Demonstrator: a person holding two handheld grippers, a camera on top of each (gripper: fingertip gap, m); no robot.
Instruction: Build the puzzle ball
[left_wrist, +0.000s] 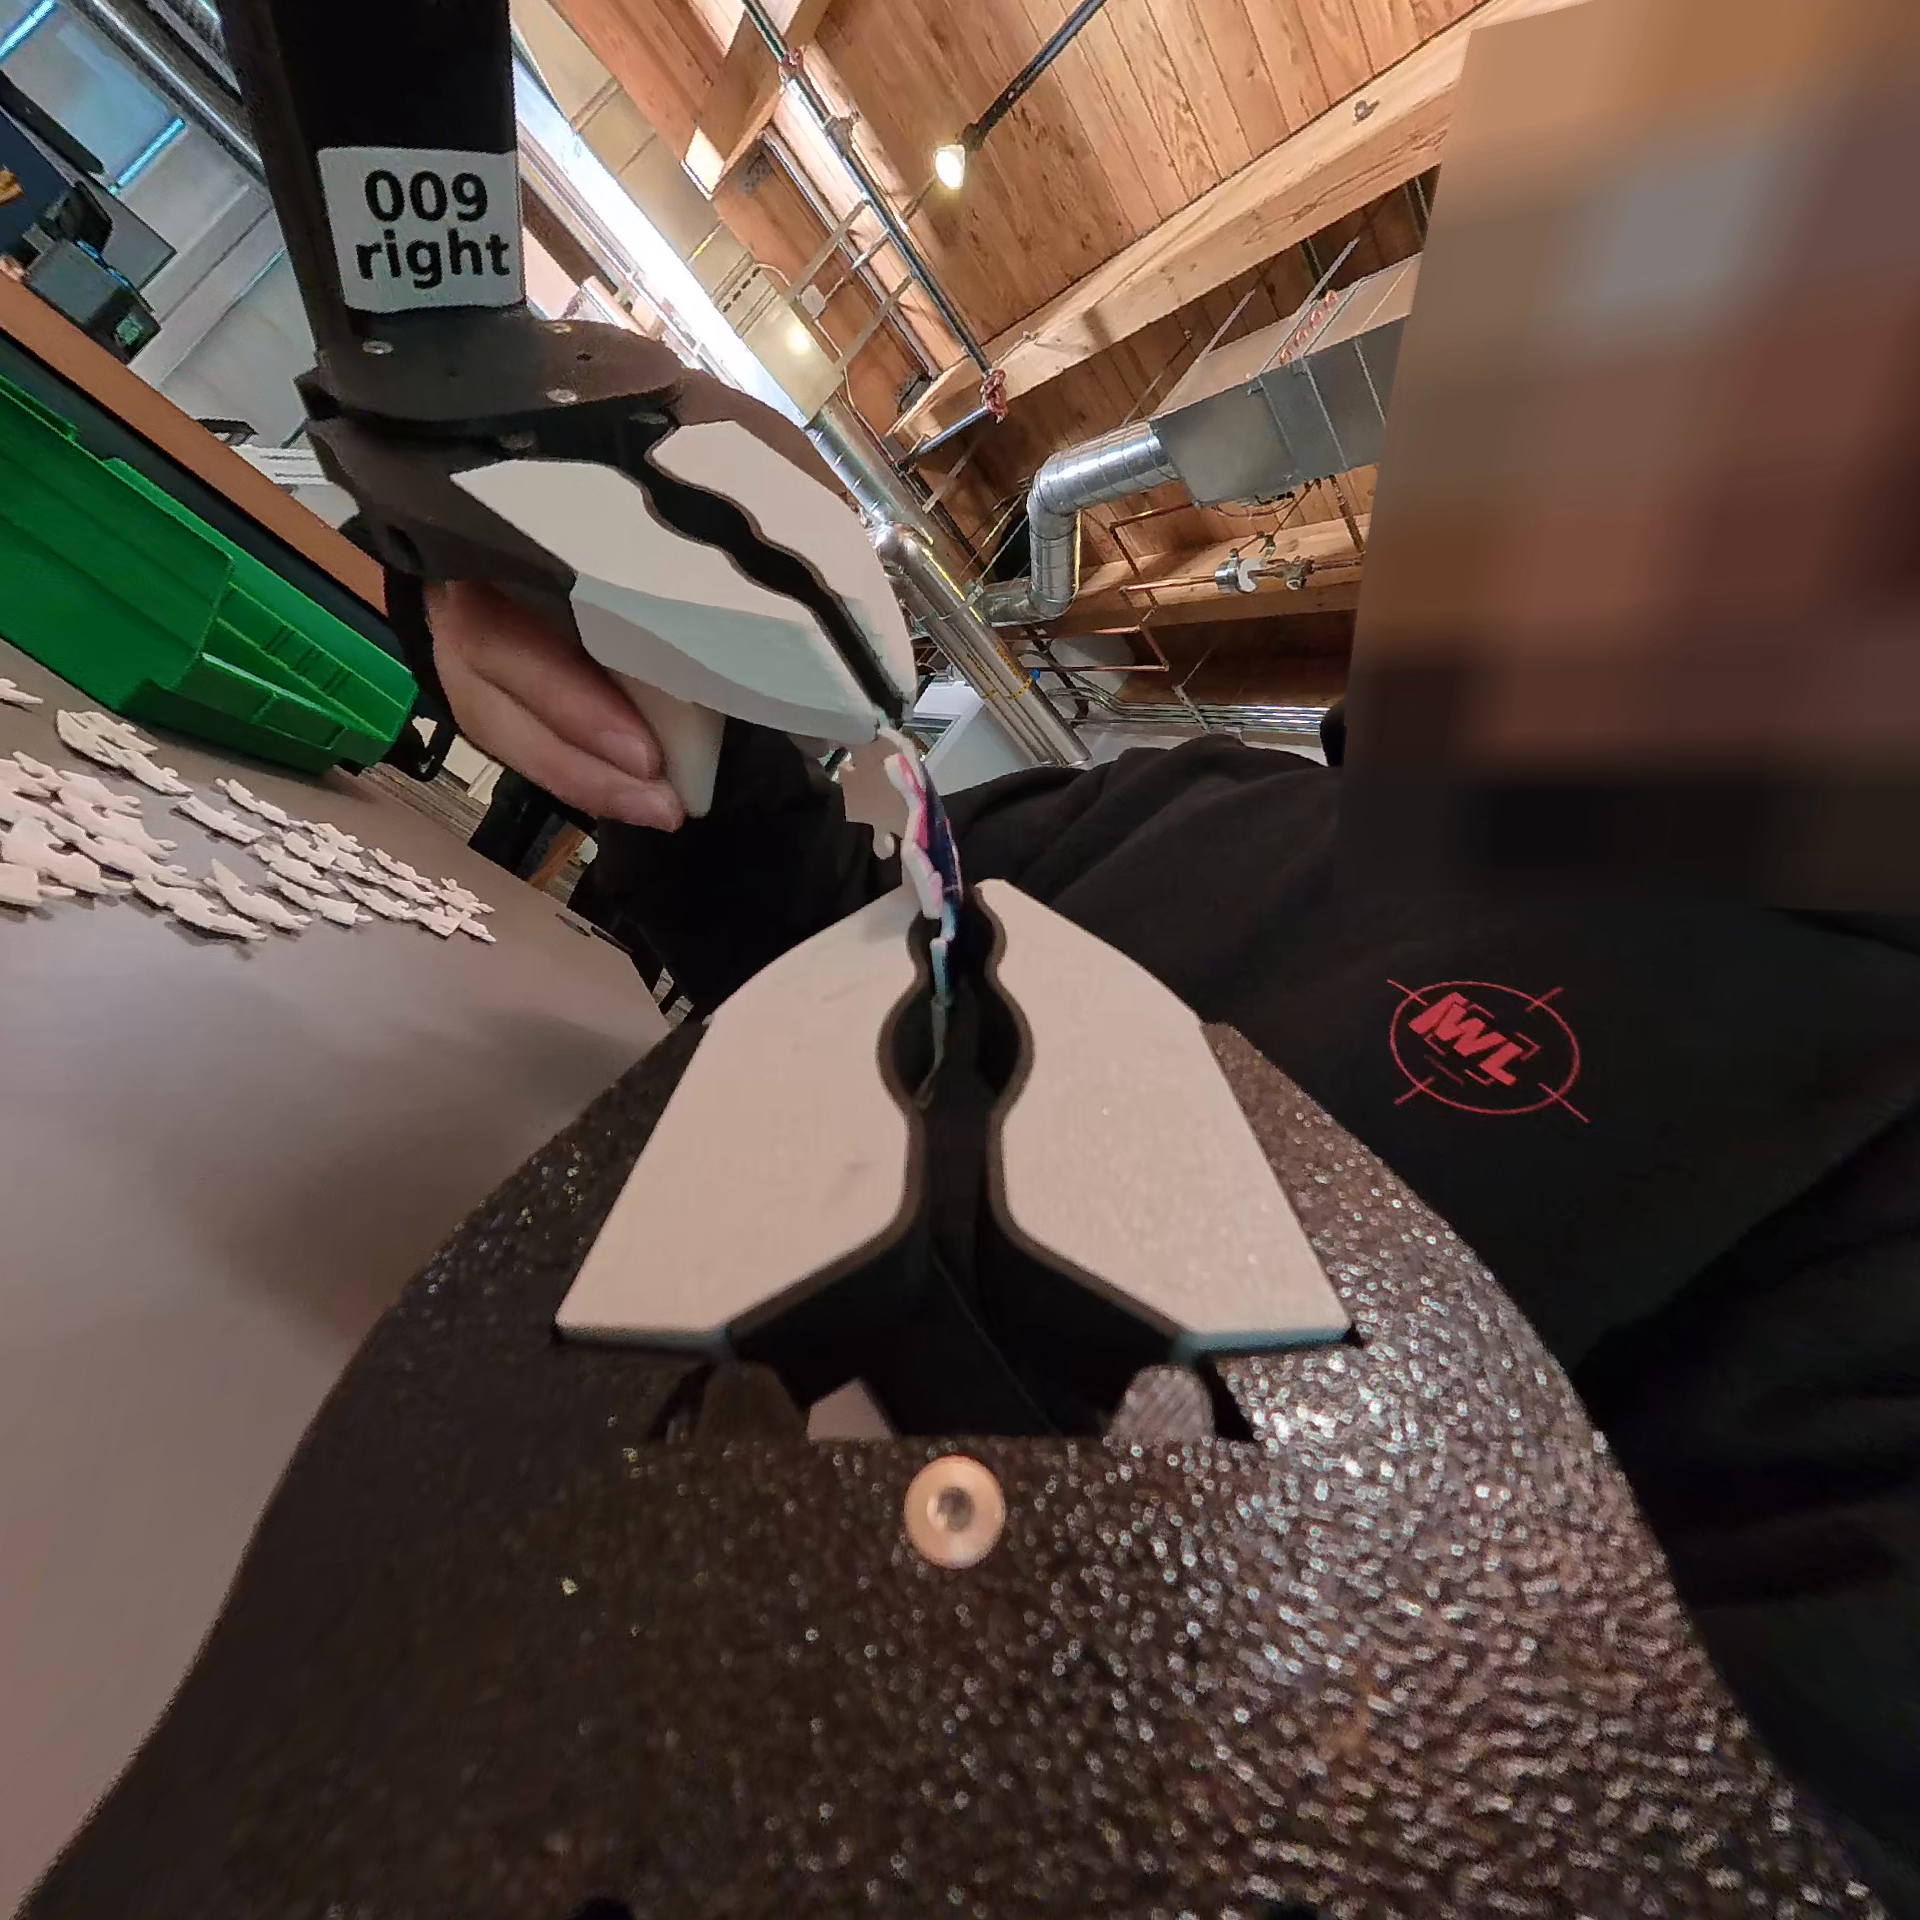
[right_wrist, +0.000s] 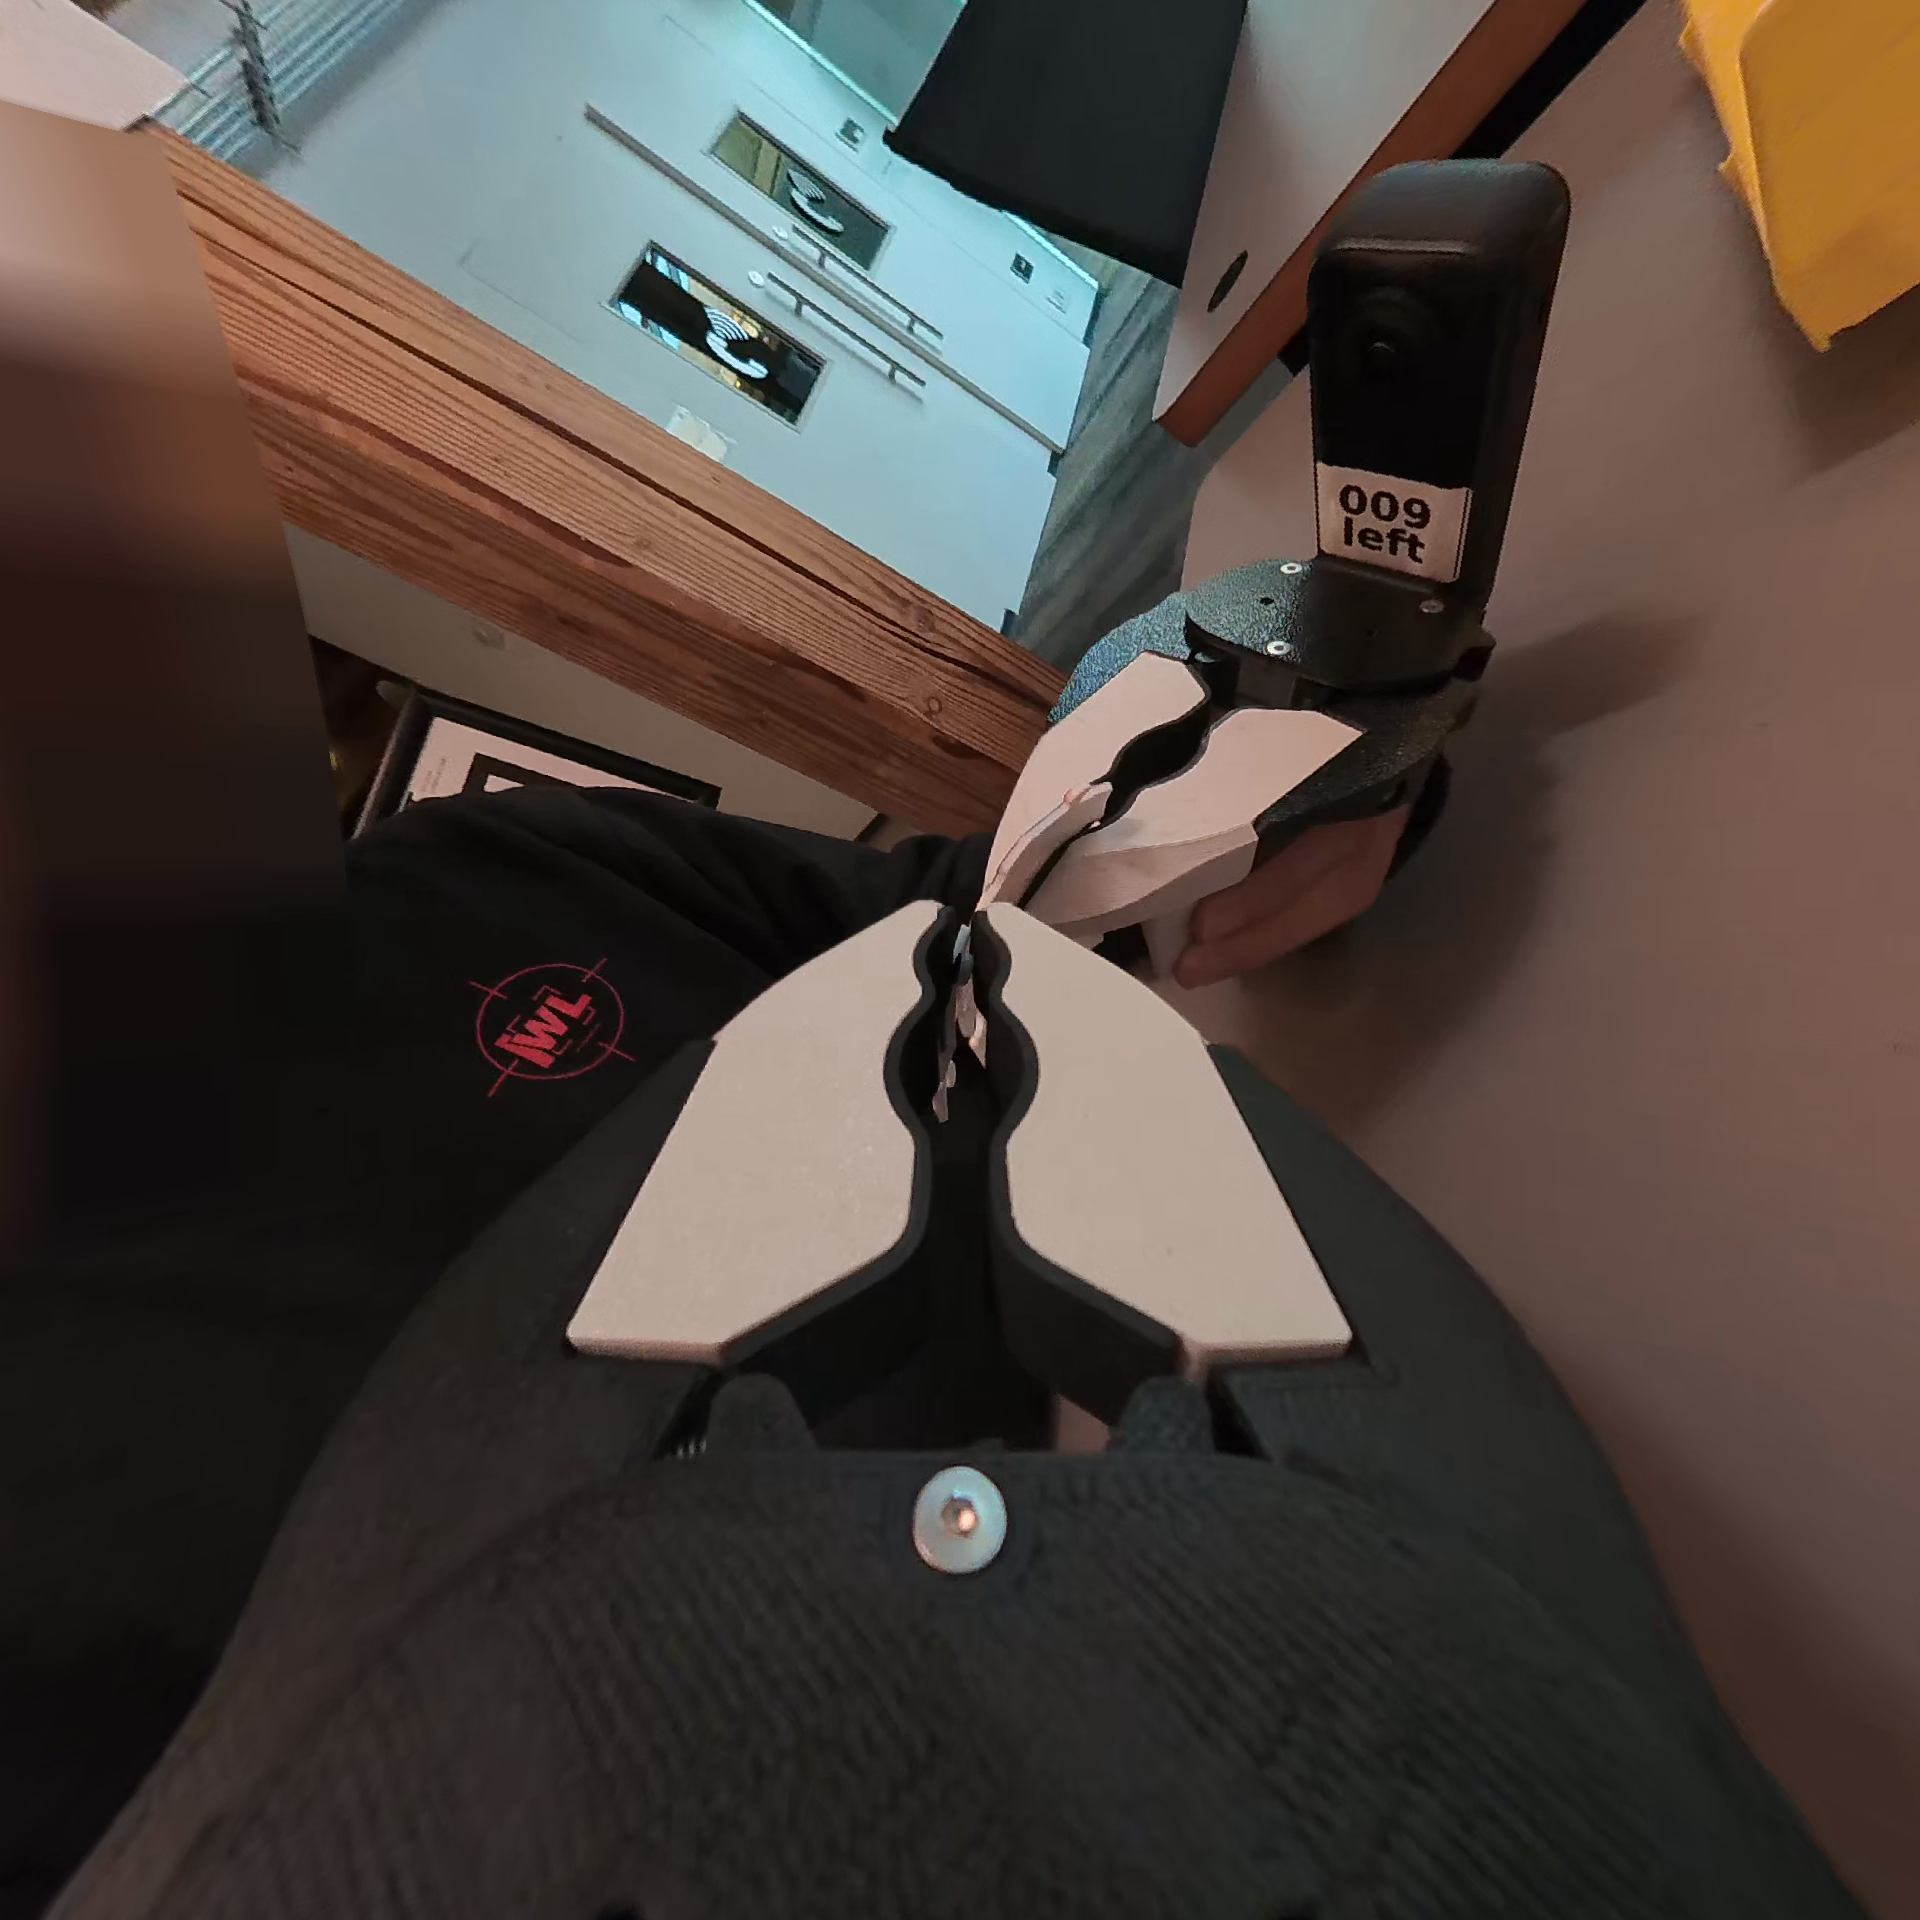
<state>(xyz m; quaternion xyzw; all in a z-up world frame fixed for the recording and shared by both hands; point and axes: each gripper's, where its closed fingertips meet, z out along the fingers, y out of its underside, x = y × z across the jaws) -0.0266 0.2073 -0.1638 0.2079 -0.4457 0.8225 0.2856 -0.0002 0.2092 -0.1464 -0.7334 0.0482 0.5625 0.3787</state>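
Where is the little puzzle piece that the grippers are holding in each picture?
Left wrist view: the puzzle piece is just above the middle, pinched between the left gripper below and the right gripper above.
Right wrist view: it sits at the middle, edge-on, in the right gripper, touching the left gripper.
Shared landmark: the red round logo on the black top.

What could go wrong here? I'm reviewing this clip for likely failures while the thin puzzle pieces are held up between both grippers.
1. The left gripper and right gripper pinch the thin pink-and-white puzzle pieces only at their tips, so a slight twist may pop them free.
2. They are held in the air beyond the grey table's edge, so a dropped piece would likely miss it.
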